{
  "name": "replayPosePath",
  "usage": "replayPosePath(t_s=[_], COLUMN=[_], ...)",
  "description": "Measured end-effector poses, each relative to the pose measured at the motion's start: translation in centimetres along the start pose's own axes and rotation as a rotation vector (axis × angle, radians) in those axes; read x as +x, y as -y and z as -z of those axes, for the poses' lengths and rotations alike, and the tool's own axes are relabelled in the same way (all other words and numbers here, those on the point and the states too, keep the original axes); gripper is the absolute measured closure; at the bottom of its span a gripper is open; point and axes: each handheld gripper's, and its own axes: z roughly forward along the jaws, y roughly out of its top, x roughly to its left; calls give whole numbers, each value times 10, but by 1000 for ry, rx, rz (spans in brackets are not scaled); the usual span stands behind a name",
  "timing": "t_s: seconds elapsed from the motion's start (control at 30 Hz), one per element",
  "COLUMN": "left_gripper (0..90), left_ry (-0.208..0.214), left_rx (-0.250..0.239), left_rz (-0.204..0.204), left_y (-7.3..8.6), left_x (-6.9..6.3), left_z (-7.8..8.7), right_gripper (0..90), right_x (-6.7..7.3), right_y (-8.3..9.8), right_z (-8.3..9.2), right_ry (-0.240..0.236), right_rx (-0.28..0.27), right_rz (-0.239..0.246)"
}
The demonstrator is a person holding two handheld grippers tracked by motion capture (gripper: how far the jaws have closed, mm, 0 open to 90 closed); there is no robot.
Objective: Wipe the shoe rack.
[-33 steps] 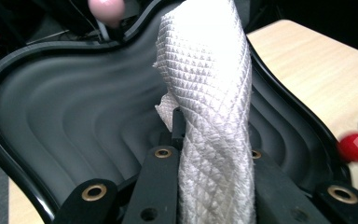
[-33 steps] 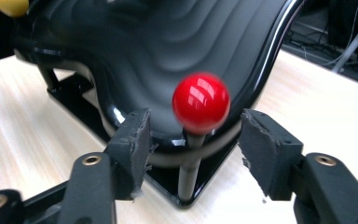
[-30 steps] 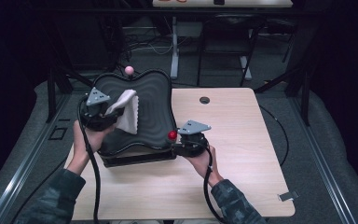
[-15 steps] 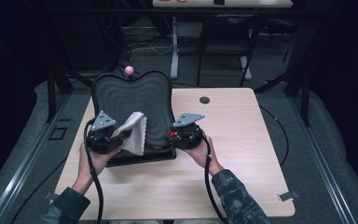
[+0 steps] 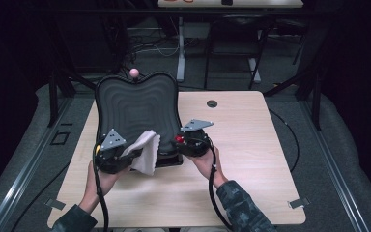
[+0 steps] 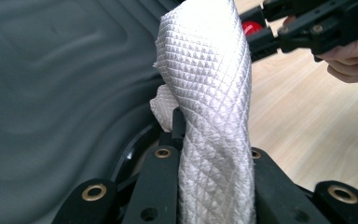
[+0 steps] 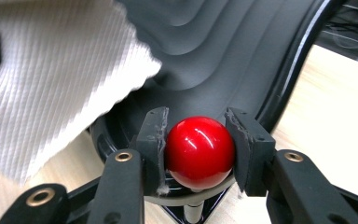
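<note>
The left gripper point(image 5: 125, 157), at lower left of centre in the high view, is clamped on a white quilted cloth point(image 6: 209, 107), which stands up between its jaws in the left gripper view and lies against the ridged surface of a dark wavy-edged tray point(image 5: 135, 104). The right gripper point(image 7: 198, 140) has just been closing and its pads now press on either side of a red ball knob point(image 7: 199, 151) at the tray's near right corner. The tray rests on the left half of a light wooden table point(image 5: 251, 145). A pink ball knob point(image 5: 134, 72) sits at the tray's far edge, upper centre-left.
</note>
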Motion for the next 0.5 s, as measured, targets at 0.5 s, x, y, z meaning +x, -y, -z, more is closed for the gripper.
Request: replayPosePath(t_s=[0.5], left_gripper=[840], left_ry=[46], left_rx=[106], left_rz=[3], left_y=[35], left_x=[-19], left_z=[-31], right_gripper=[602], right_x=[18], right_y=[0], right_z=[-3], right_ry=[137], right_rx=[-12], right_rz=[-68])
